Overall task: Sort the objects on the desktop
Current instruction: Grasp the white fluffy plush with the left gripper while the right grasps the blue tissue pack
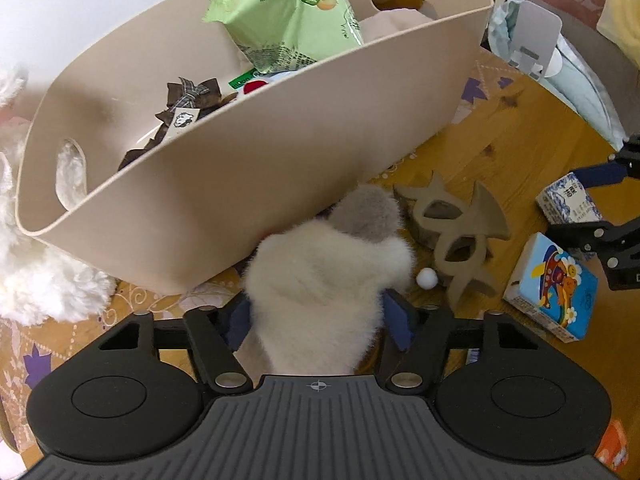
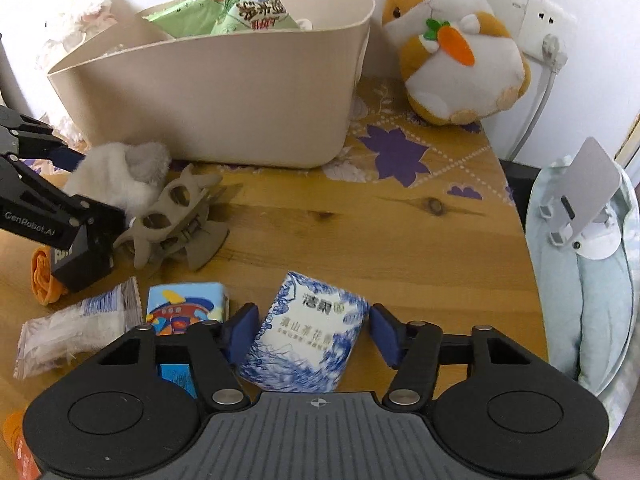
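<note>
**Both claws down over their picks, beside the bin**

My left gripper (image 1: 316,316) straddles the fluffy cream toy (image 1: 320,280), which lies on the wooden table (image 2: 380,224) right against the near wall of the beige bin (image 1: 256,168). The blue pads sit at the fur on both sides; whether they truly press it I cannot tell, as the pile hides the contact. The toy's grey tip points toward the bin.

My right gripper (image 2: 308,332) has the blue-and-white tissue pack (image 2: 308,336) between its fingers, the pack lying tilted on the table. The left pad sits at the pack's edge, the right pad shows a narrow gap, so the jaws are not closed on it.

Just beside the fluffy toy lie two taupe hair claws (image 2: 176,220), touching one another, with a small white ball (image 1: 425,279) near them. A cartoon-printed tissue pack (image 2: 180,304) sits next to the blue-and-white one, a clear wrapper (image 2: 76,328) to its left.

Inside the bin stands a green snack bag (image 1: 288,20) and a dark bow (image 1: 188,96). An orange-and-white plush with a carrot (image 2: 460,48) sits at the far right of the table, near the wall.
</note>
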Demonstrator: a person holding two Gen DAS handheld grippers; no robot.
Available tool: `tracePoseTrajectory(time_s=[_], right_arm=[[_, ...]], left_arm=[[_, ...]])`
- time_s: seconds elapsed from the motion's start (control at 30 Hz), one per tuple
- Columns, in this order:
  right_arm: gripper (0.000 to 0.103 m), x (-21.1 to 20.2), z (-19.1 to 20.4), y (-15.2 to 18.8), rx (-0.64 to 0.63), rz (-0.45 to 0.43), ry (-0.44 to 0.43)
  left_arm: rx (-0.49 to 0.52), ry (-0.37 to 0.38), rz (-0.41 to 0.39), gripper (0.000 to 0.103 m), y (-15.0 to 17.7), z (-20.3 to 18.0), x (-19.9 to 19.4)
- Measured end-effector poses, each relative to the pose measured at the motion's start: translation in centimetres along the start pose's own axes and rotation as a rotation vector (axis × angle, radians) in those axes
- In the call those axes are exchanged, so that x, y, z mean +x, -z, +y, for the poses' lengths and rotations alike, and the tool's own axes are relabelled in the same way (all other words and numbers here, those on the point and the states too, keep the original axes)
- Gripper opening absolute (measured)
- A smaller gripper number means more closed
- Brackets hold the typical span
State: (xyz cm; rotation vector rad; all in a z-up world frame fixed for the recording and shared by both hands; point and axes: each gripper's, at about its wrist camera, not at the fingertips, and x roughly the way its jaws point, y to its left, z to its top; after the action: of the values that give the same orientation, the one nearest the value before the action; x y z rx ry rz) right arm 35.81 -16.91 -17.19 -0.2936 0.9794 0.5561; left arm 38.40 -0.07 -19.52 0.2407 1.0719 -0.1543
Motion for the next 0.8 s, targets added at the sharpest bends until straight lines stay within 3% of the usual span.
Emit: tracePoseTrajectory(time_s=[0.1, 0.3, 0.8], right_arm=[[0.045, -0.2, 0.1, 0.3, -0.009, -0.01, -0.004], [0.043, -0.7, -0.2, 0.4, -0.022, -0.01, -0.023], [0.043, -5.0, -0.2, -0.3, -0.133, -0.122, -0.046]], left_arm=[[0.005, 0.006, -0.007, 0.045, 0.0, -0.3, 0.1], [0.05, -0.005, -0.008, 0.023, -0.1, -1.5, -0.3], [0.079, 0.016, -0.072, 0.019, 2.1, -0.2, -6.4]])
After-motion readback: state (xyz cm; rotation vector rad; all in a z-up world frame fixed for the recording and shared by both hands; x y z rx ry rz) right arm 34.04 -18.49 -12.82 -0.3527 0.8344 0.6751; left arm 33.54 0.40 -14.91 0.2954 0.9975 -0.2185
